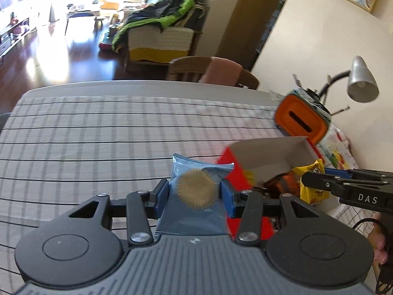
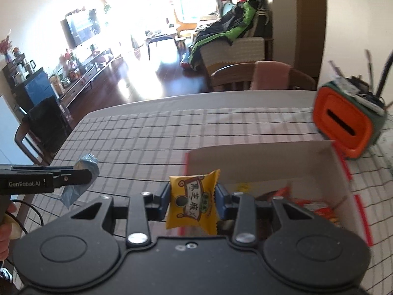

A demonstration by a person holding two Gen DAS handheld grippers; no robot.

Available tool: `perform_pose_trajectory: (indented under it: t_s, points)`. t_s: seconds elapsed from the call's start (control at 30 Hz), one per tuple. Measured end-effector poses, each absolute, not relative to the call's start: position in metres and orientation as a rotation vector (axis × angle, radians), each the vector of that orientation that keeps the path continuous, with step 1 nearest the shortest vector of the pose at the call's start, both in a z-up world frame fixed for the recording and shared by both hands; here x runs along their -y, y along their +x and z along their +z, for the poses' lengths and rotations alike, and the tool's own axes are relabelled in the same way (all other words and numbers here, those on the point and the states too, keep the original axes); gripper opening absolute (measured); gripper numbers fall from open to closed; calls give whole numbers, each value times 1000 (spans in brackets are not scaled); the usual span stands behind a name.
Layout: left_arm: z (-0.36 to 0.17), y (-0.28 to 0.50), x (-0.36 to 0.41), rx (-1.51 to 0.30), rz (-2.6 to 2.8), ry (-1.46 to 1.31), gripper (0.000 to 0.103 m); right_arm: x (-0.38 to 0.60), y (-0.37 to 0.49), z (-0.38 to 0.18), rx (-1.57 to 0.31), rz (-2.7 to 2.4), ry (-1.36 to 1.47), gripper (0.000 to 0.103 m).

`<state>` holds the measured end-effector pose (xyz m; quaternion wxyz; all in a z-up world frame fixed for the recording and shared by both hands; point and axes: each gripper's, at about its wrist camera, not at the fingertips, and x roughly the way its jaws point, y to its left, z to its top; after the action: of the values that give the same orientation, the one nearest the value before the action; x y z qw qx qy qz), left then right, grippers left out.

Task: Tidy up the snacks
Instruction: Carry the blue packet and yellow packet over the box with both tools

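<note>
Left wrist view: the left gripper (image 1: 195,191) tilts down over the checked table (image 1: 98,135). Its blue pads squeeze a blue snack packet (image 1: 196,196). The red box (image 1: 270,157) stands open just to the right. The right gripper (image 1: 312,179) reaches in from the right with a yellow snack packet (image 1: 312,191).

Right wrist view: the right gripper (image 2: 192,200) tilts down and pinches the yellow snack packet (image 2: 192,204) at the open box's (image 2: 258,162) near left corner. More snacks (image 2: 316,209) lie inside. The left gripper (image 2: 86,174) holds the blue packet (image 2: 81,184) on the left, above the table.

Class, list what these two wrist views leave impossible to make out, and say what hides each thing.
- Box contents: right wrist view, the right gripper and the box wall cover most.
- Blue packet print: left wrist view, blurred.
- Lamp base: left wrist view, behind the orange container.
</note>
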<state>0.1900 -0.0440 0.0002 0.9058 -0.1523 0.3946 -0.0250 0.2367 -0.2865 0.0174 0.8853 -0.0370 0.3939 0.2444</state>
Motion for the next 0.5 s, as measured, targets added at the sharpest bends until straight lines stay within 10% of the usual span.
perform_pose_trajectory:
  t_s: [0.5]
  points:
    - [-18, 258, 176, -924, -162, -228, 45, 400, 281, -7, -876, 416, -47, 37]
